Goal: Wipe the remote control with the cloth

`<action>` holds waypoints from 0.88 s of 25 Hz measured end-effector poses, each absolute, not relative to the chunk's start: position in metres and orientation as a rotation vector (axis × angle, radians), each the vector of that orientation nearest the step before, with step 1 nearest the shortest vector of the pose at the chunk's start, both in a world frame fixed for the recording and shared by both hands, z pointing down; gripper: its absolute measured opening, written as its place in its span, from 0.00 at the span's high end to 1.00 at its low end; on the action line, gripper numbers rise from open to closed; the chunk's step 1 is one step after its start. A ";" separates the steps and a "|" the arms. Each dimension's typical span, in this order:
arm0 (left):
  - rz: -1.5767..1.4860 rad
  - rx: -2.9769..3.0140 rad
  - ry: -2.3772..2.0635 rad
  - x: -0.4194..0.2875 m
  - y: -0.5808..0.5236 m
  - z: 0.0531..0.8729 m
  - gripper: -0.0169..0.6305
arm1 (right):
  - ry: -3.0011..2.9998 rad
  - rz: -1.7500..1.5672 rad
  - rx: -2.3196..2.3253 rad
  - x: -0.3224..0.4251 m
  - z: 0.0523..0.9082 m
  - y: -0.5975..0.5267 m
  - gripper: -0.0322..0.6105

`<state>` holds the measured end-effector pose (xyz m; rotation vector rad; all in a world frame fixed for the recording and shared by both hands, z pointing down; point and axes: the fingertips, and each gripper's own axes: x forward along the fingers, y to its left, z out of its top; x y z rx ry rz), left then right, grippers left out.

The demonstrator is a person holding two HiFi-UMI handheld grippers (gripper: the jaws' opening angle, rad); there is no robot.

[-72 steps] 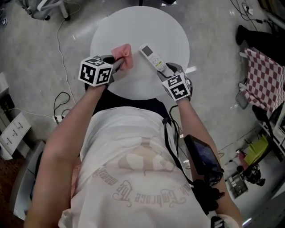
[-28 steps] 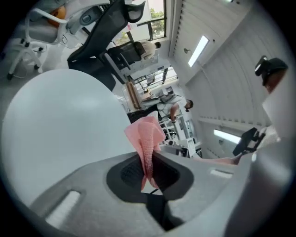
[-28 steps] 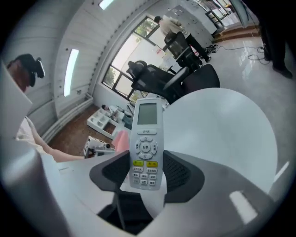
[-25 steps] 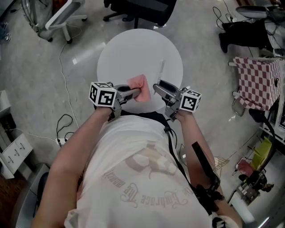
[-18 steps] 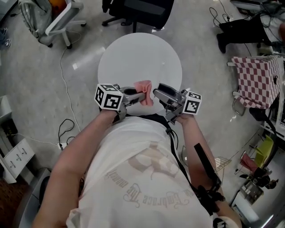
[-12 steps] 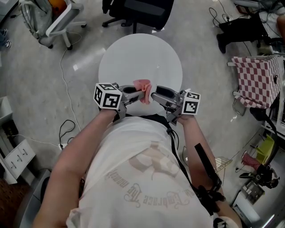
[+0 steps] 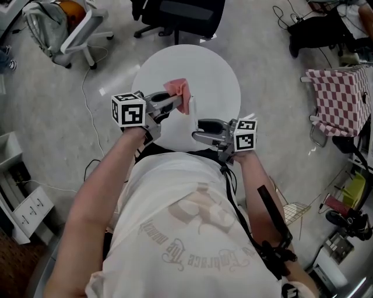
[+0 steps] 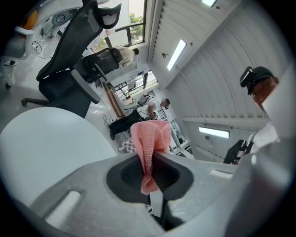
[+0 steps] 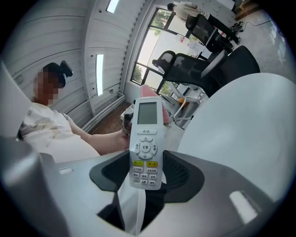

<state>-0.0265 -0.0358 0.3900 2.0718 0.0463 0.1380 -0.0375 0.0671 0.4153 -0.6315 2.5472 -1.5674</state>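
My right gripper [image 7: 196, 131] is shut on the white remote control [image 9: 147, 143] and holds it upright above the round white table [image 7: 215, 75], buttons toward its camera. The jaws [image 9: 147, 163] clamp the remote's lower end. From the head view the remote [image 7: 191, 112] shows edge-on as a thin white strip. My left gripper [image 7: 176, 103] is shut on the pink cloth [image 7: 178, 90], pinched between the jaws [image 8: 150, 159] with a bunched fold [image 8: 150, 136] standing out. The cloth hangs right beside the remote's upper end; I cannot tell whether they touch.
A black office chair [image 7: 178, 11] stands beyond the table and a white chair [image 7: 64, 32] at the far left. A cable [image 7: 87, 75] runs over the floor on the left. A red checkered cloth [image 7: 341, 99] hangs at the right.
Both grippers have lifted. The left one carried the cloth up and away along the remote to its upper end, while the right one swung the remote more upright and drew back toward me.
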 end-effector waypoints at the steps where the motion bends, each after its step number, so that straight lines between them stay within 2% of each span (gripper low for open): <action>1: 0.129 2.072 0.049 -0.026 -0.039 0.388 0.95 | 2.549 -1.569 -0.631 -0.037 0.416 0.067 0.59; 22: 0.369 1.956 0.223 -0.022 0.048 0.429 0.95 | 2.412 -1.457 -0.746 -0.006 0.402 0.030 0.59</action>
